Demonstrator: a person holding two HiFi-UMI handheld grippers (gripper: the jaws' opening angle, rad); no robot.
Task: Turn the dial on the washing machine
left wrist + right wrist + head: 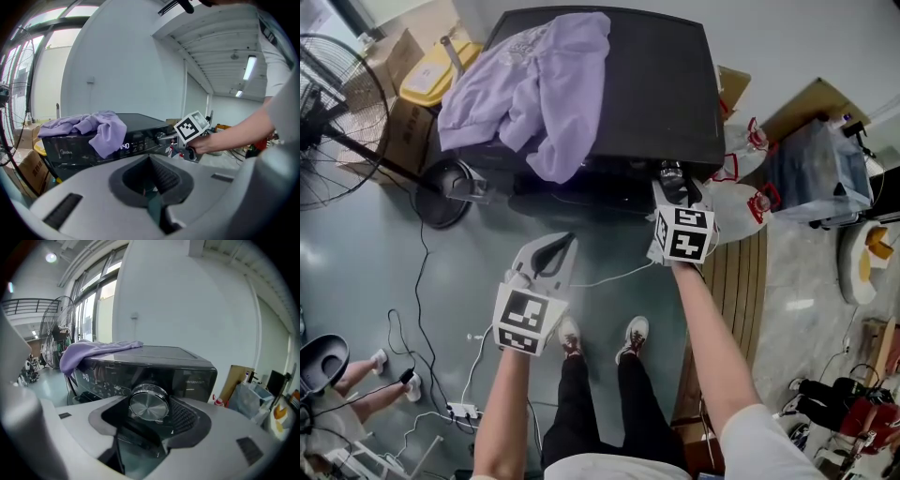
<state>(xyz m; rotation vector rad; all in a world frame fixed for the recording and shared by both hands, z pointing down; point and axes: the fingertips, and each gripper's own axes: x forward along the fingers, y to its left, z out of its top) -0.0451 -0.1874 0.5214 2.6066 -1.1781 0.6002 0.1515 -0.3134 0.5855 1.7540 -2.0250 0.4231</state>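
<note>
On washing machine (656, 84), right claw (672, 174) flanks dial (149, 402), seemingly loose.

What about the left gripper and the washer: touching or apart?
Apart. The head view shows the left gripper held short of the washer, with bare floor between them.

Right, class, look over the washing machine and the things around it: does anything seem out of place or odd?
A purple sweatshirt lies crumpled on top of the washing machine, one part hanging down over the front control panel and hiding some of it. Clothes usually go inside.
</note>
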